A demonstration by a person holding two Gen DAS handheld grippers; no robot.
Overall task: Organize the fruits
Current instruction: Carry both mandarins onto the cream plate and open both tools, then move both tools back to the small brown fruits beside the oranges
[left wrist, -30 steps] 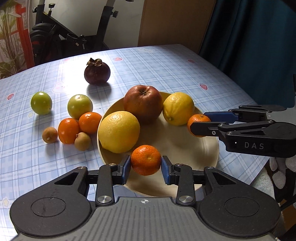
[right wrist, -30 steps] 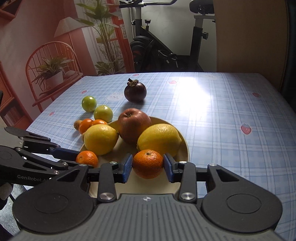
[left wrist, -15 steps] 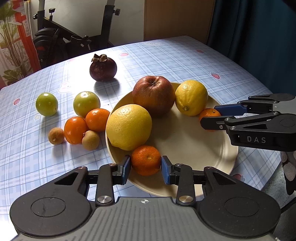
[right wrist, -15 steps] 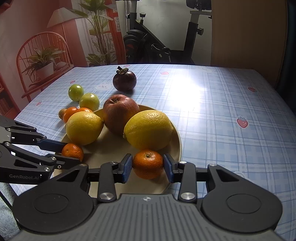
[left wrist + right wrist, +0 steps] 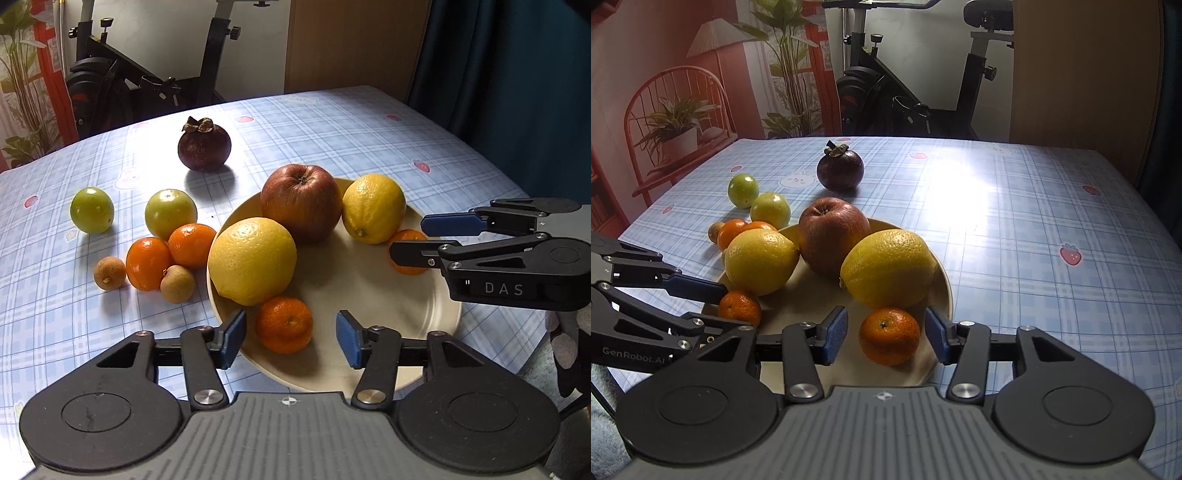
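Observation:
A cream plate (image 5: 373, 314) (image 5: 798, 299) holds a red apple (image 5: 301, 201) (image 5: 833, 236), two lemons (image 5: 253, 266) (image 5: 373, 208) and two mandarins. My left gripper (image 5: 290, 338) is open with one mandarin (image 5: 283, 324) resting on the plate between its jaws. My right gripper (image 5: 884, 338) is open around the other mandarin (image 5: 889, 336), also resting on the plate. Each gripper shows side-on in the other's view.
On the blue checked tablecloth left of the plate lie two green fruits (image 5: 92, 209) (image 5: 170, 213), two mandarins (image 5: 147, 263) (image 5: 191, 245), two small brown fruits (image 5: 109, 272) (image 5: 177, 284) and a mangosteen (image 5: 204, 146). An exercise bike stands beyond the table's far edge.
Both grippers came down to the plate with their mandarins, then opened. Both mandarins now rest on the plate, free of the pads.

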